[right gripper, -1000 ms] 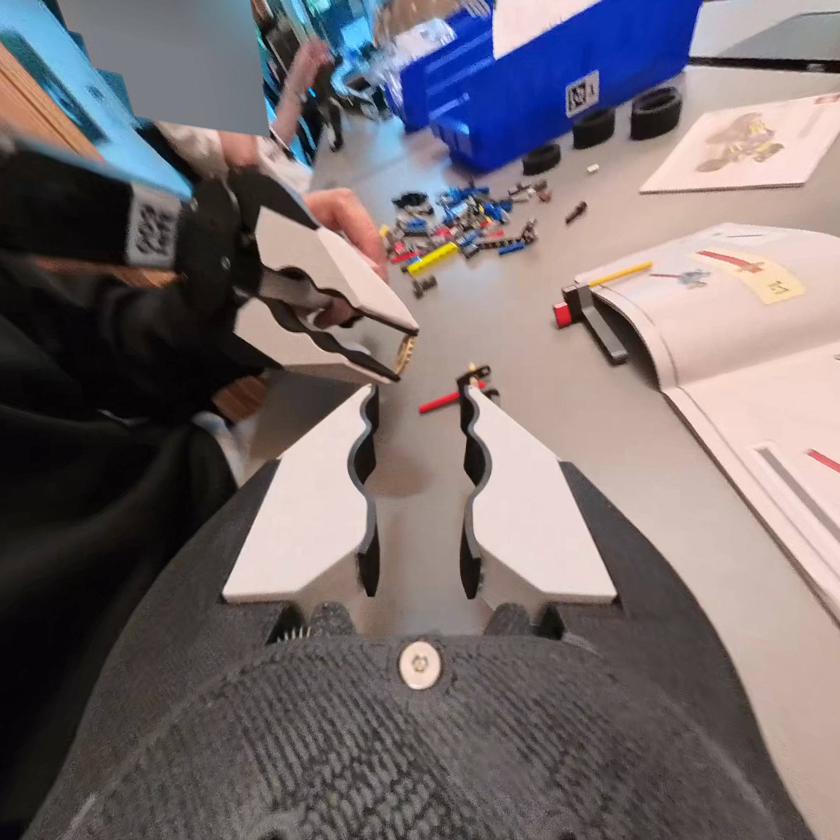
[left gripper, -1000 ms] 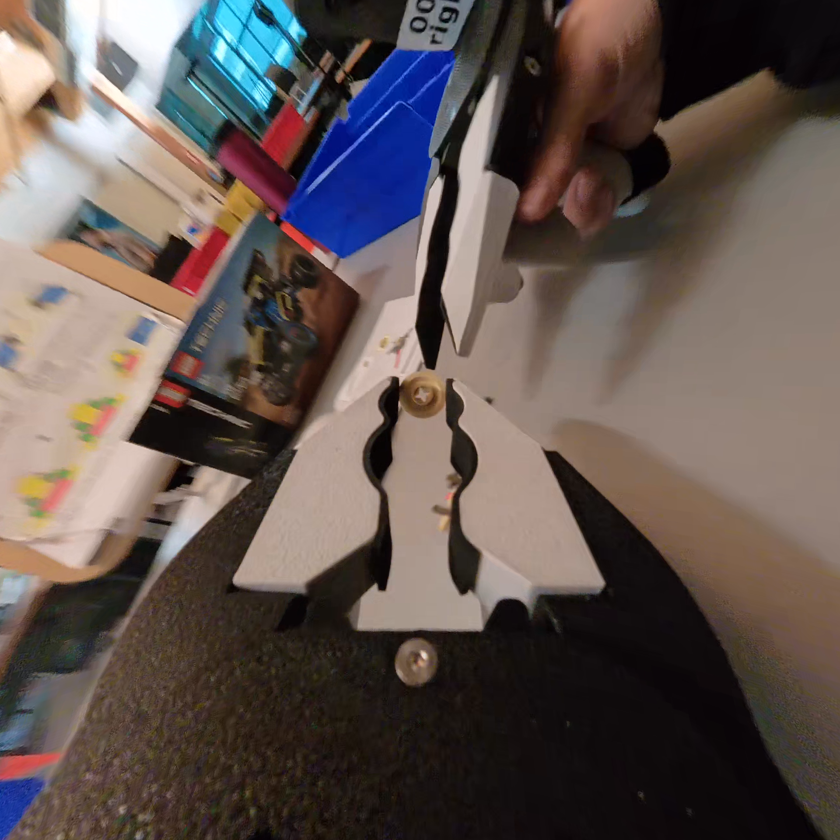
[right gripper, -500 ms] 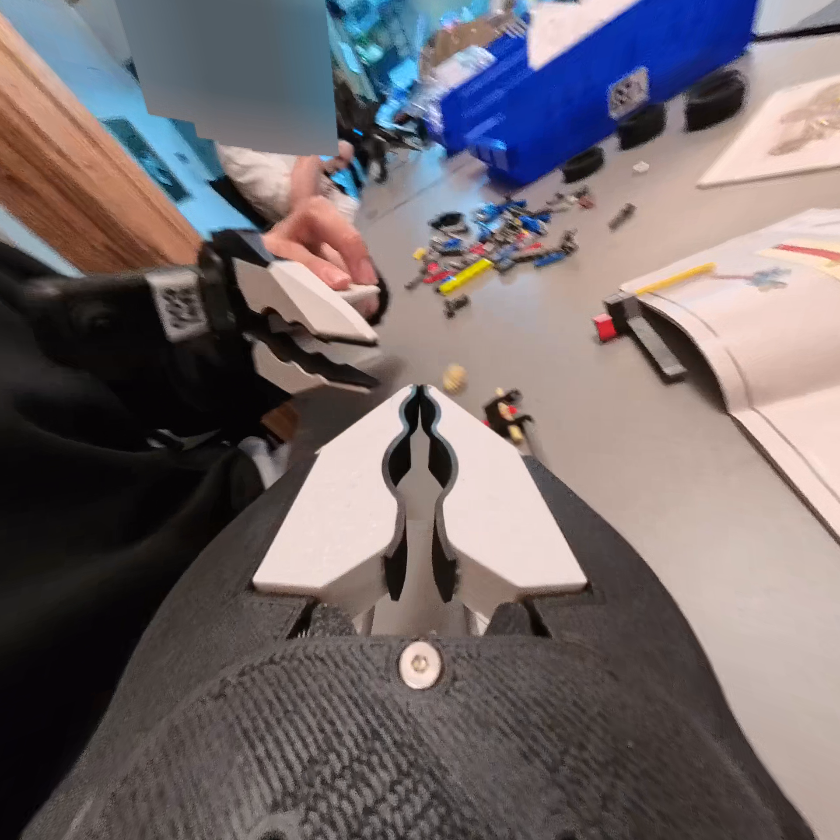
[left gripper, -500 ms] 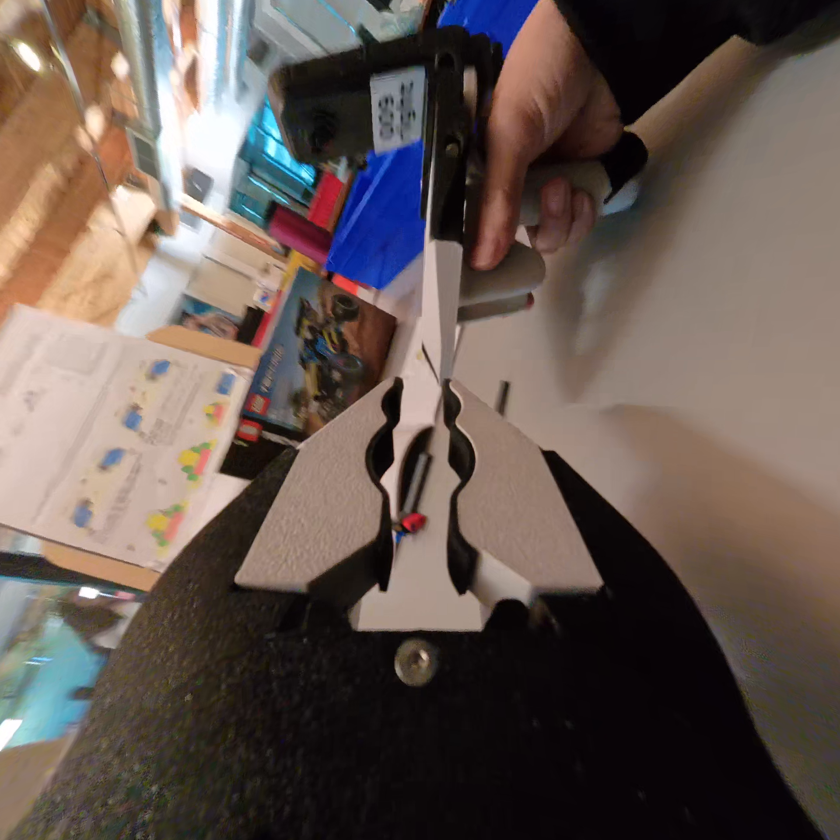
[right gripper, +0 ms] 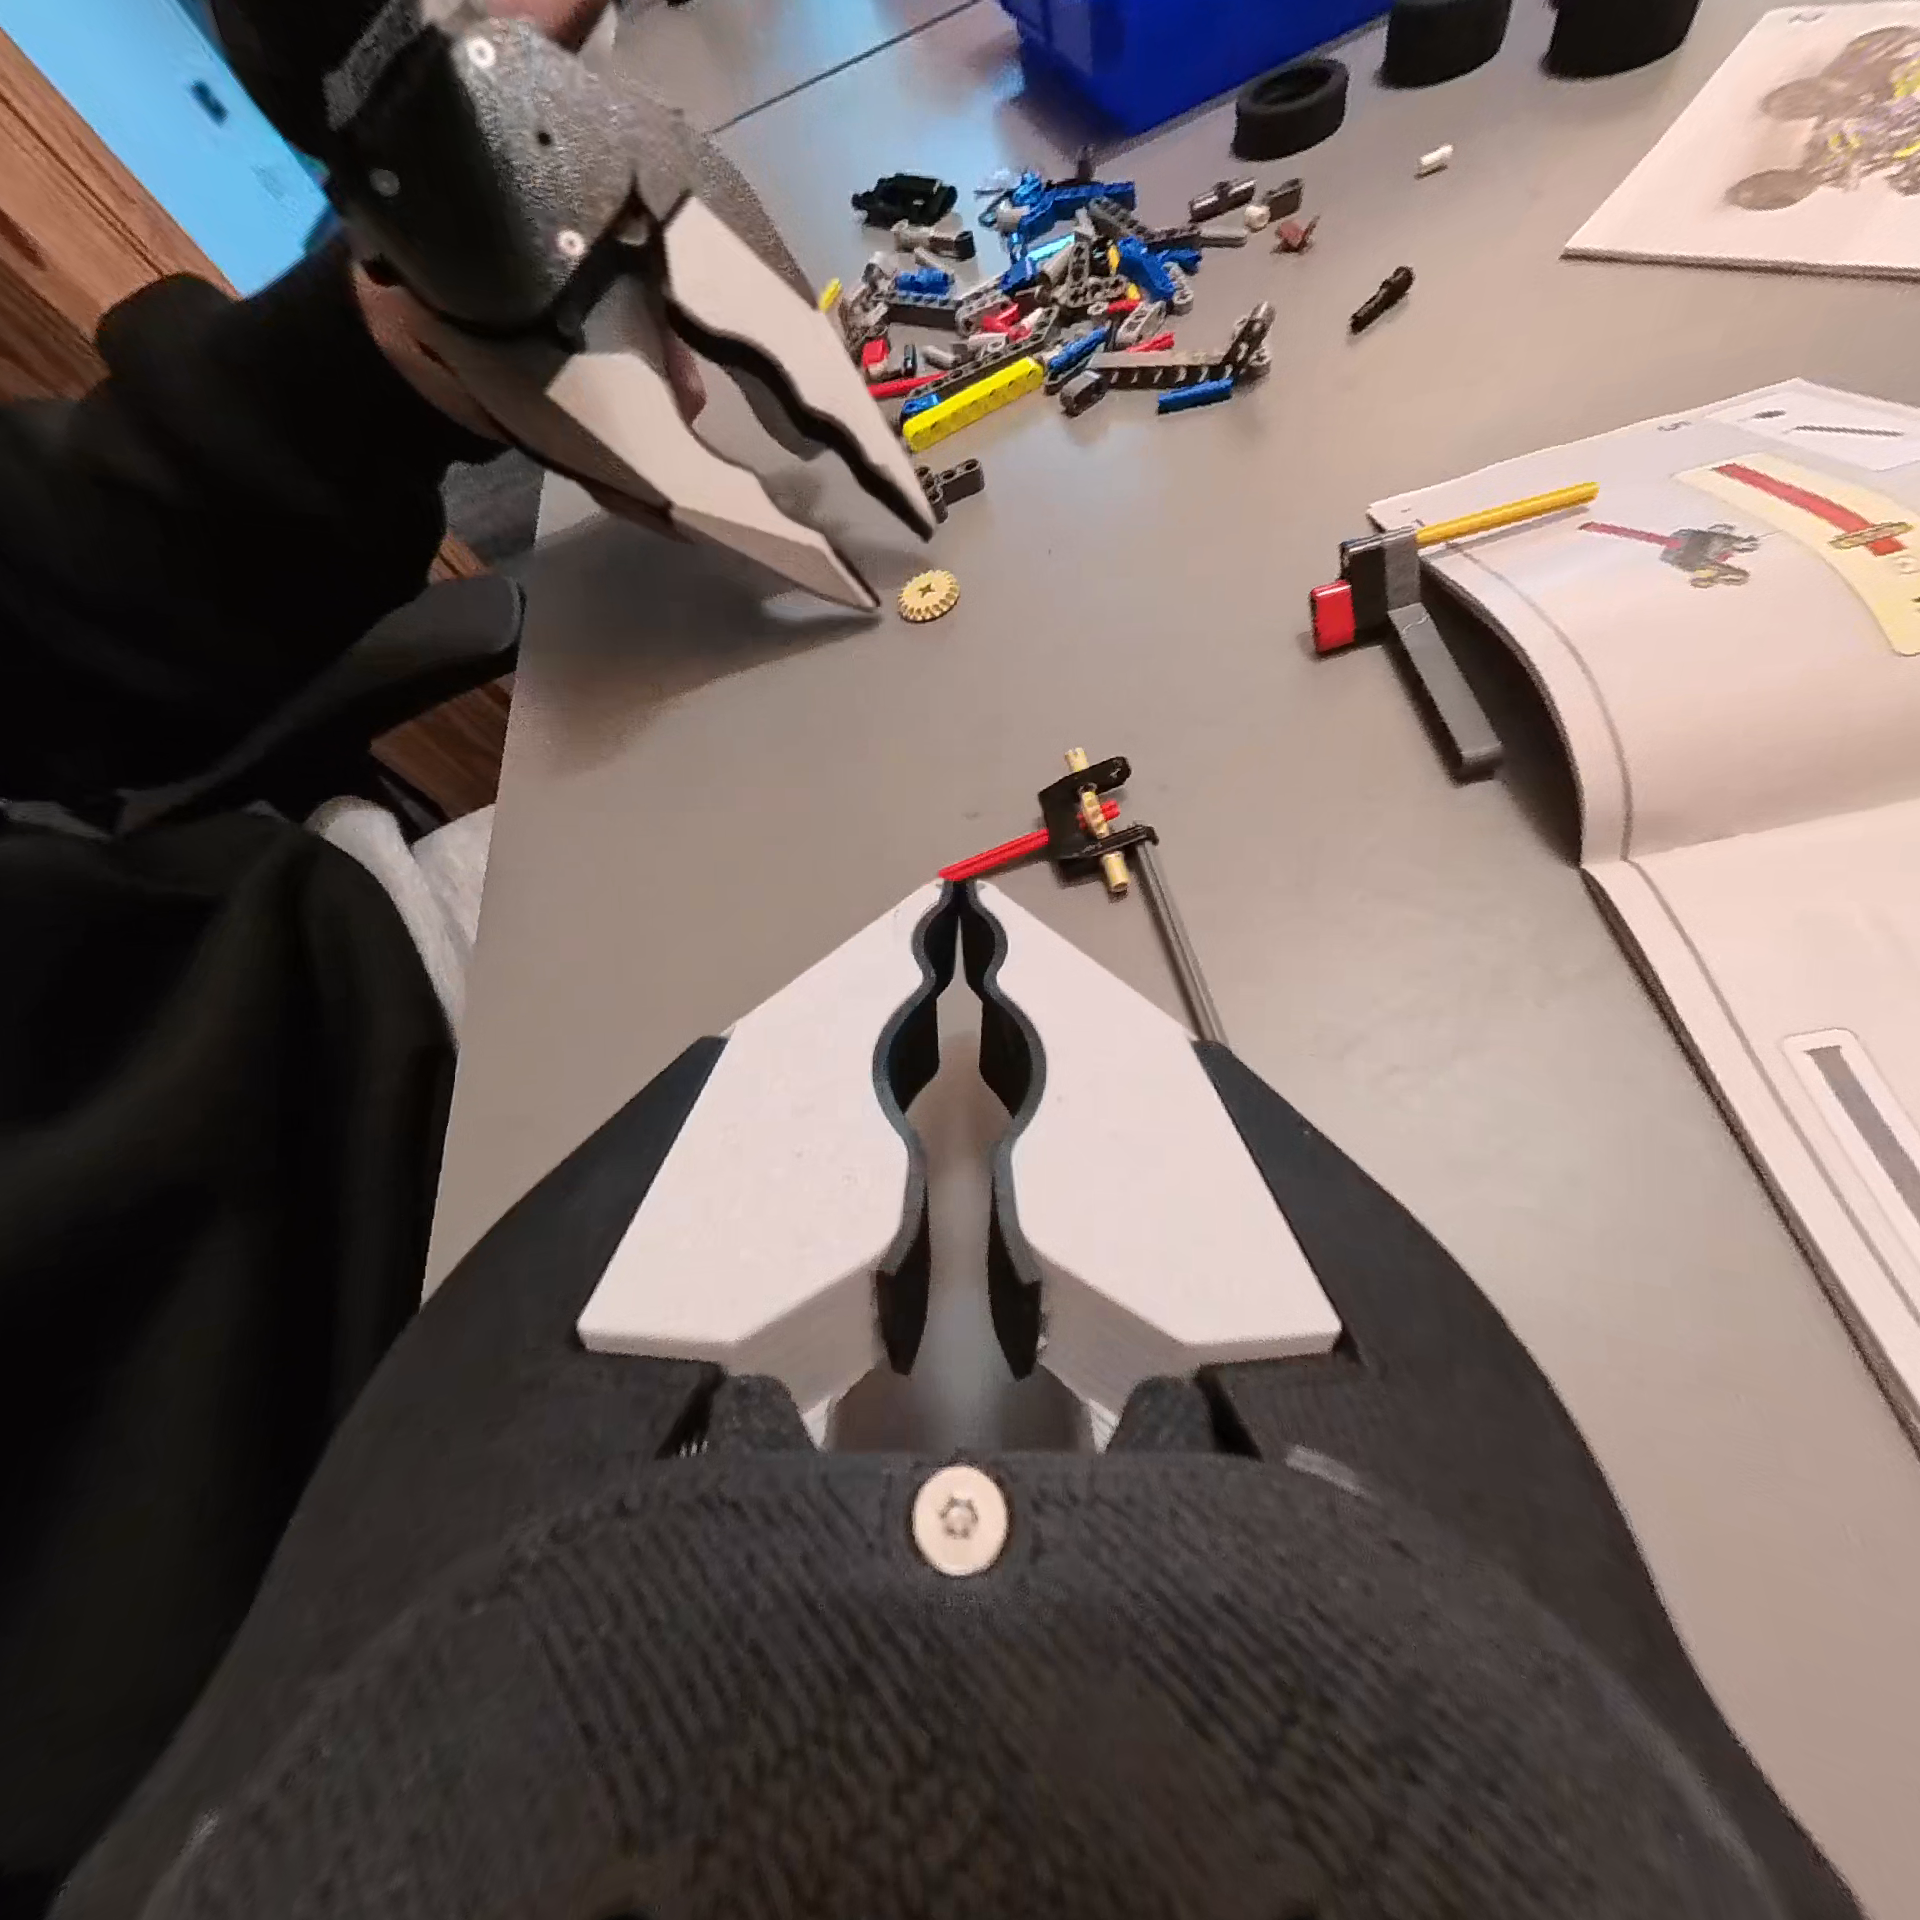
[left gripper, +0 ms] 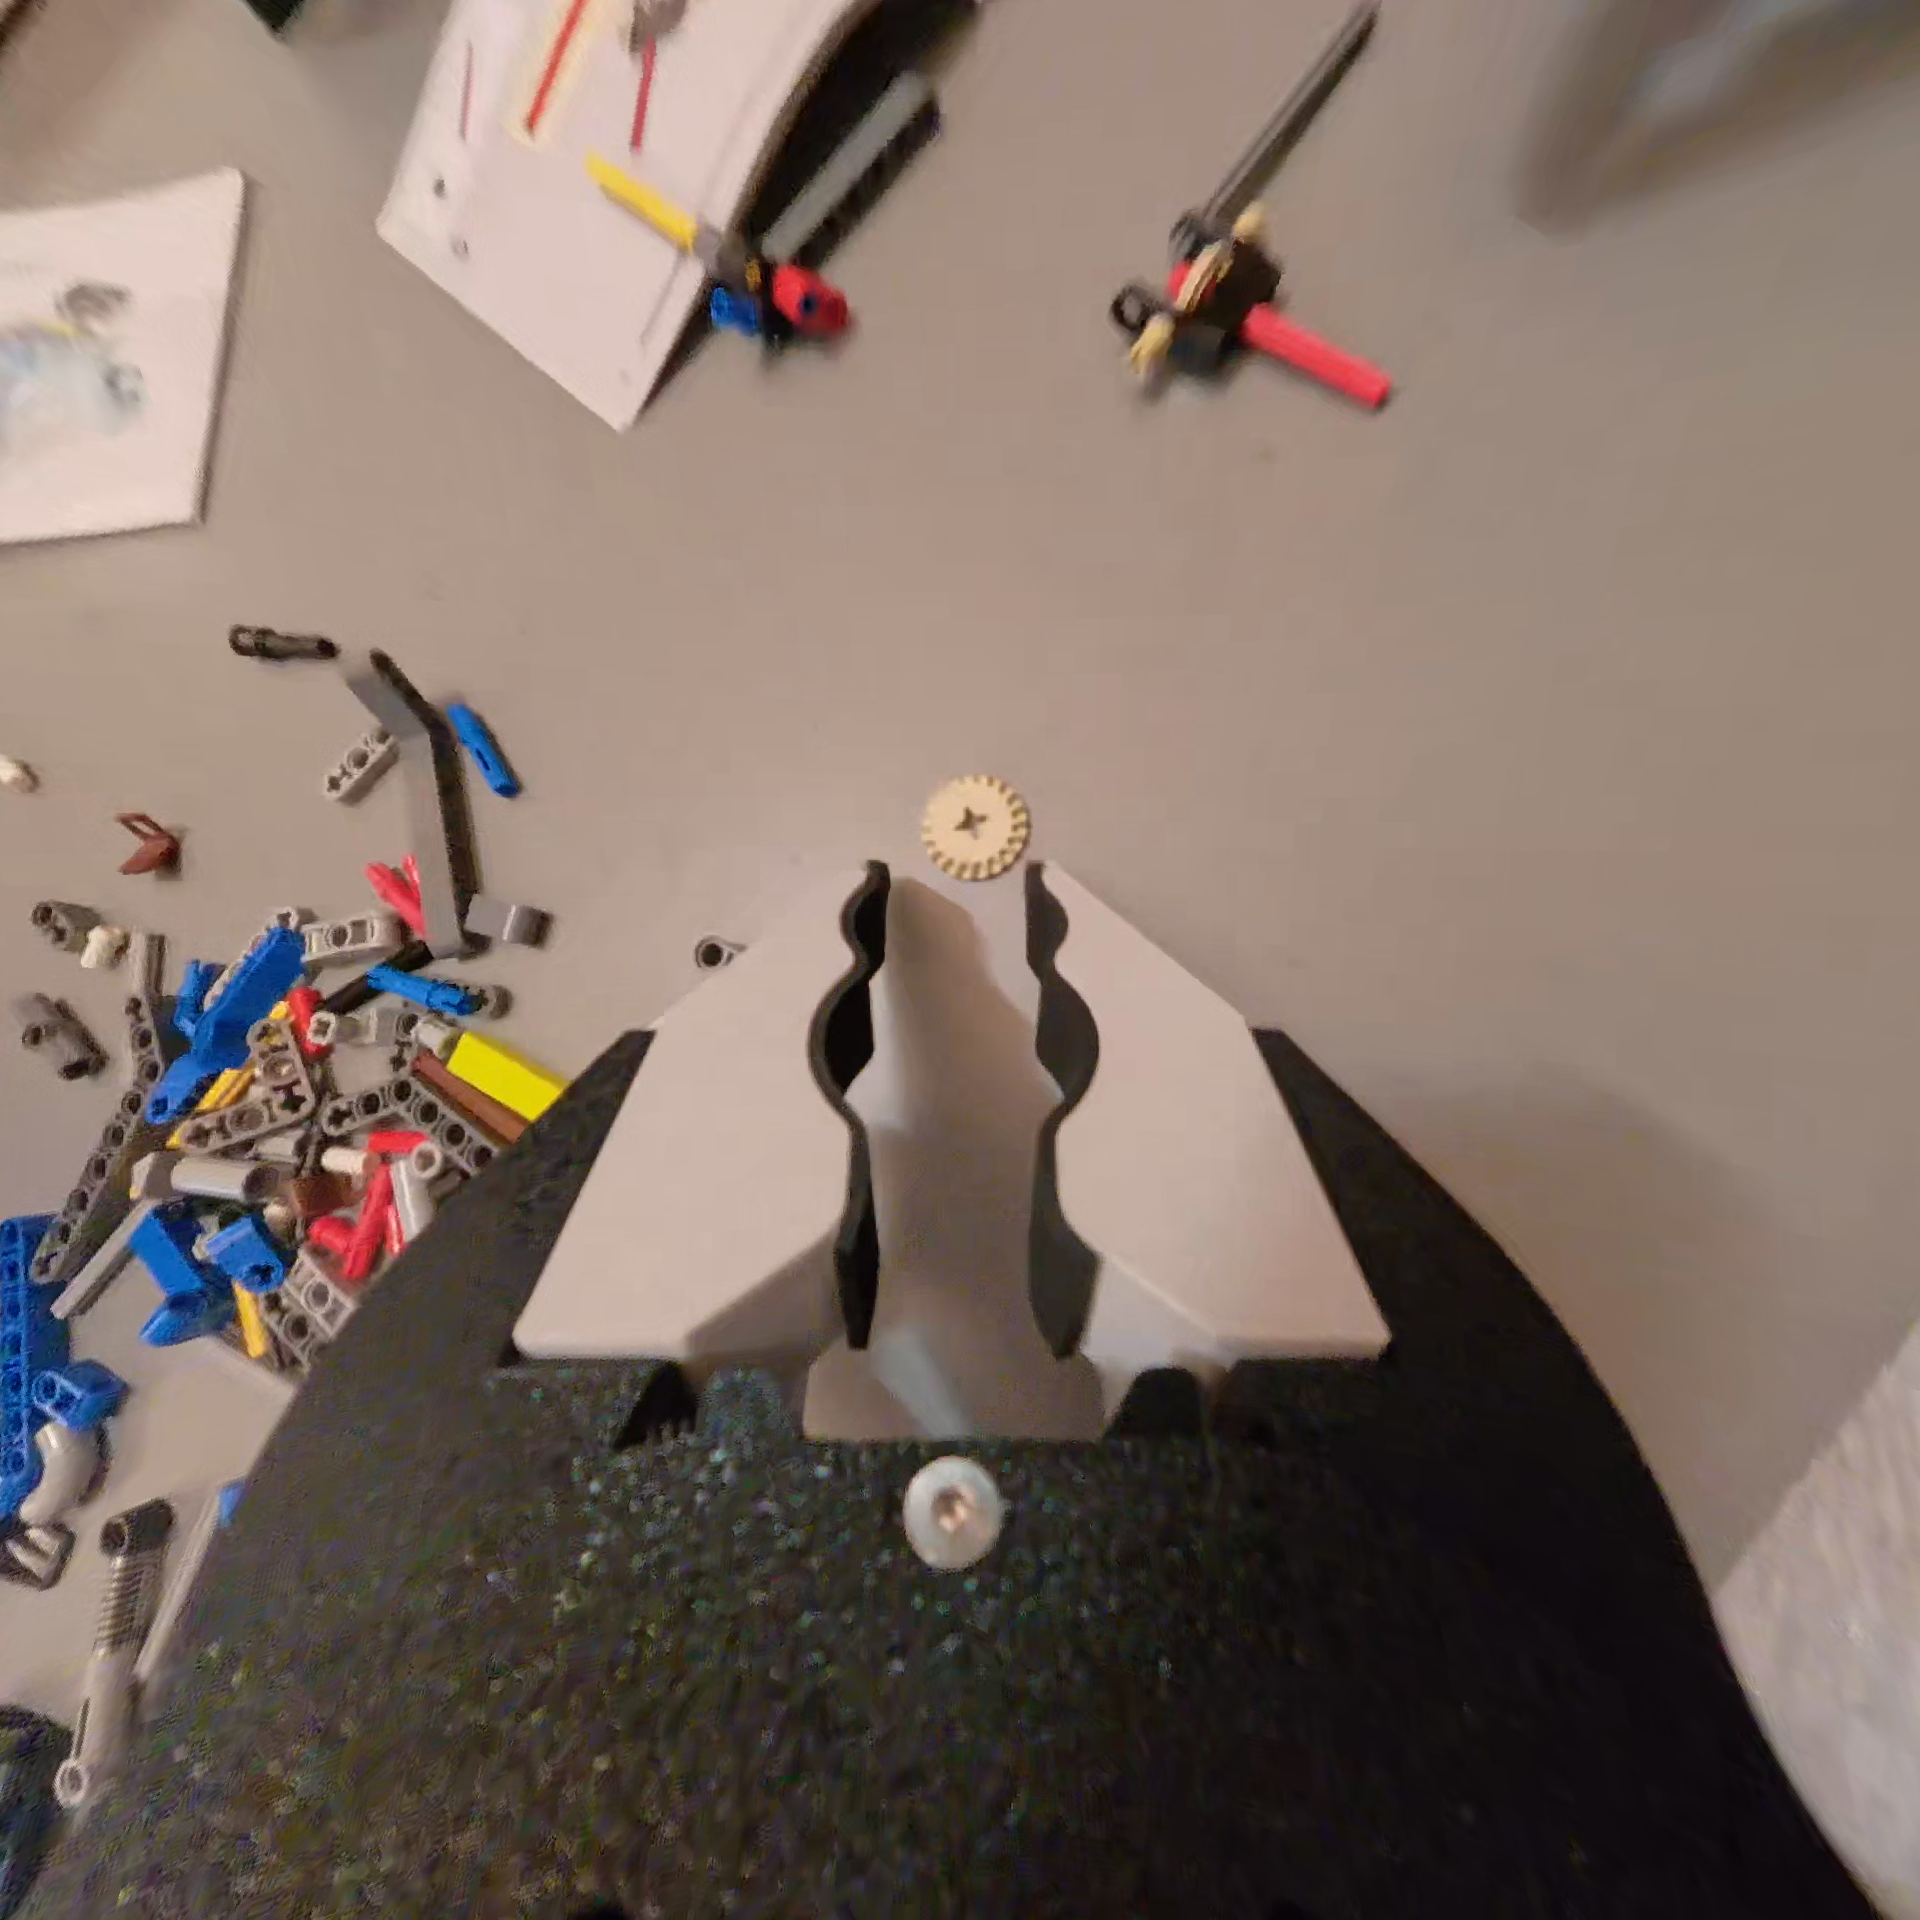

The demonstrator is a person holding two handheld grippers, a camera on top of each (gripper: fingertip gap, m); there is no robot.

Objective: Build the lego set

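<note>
Now, at the grey table (left gripper: pixel 1351 727):
Left gripper (left gripper: pixel 956 883): jaws parted, empty, tips just short of the tan gear (left gripper: pixel 975 828) lying flat.
Right gripper (right gripper: pixel 958 896): tips closed on the end of the red axle (right gripper: pixel 997 854) of the small black assembly (right gripper: pixel 1091 821).
Loose parts pile (right gripper: pixel 1049 301): beyond the gear.
Instruction booklet (right gripper: pixel 1714 644): open, to the right.

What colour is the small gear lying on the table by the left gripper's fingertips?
Tan, a pale yellowish beige; the gear shows best in the left wrist view.
</note>
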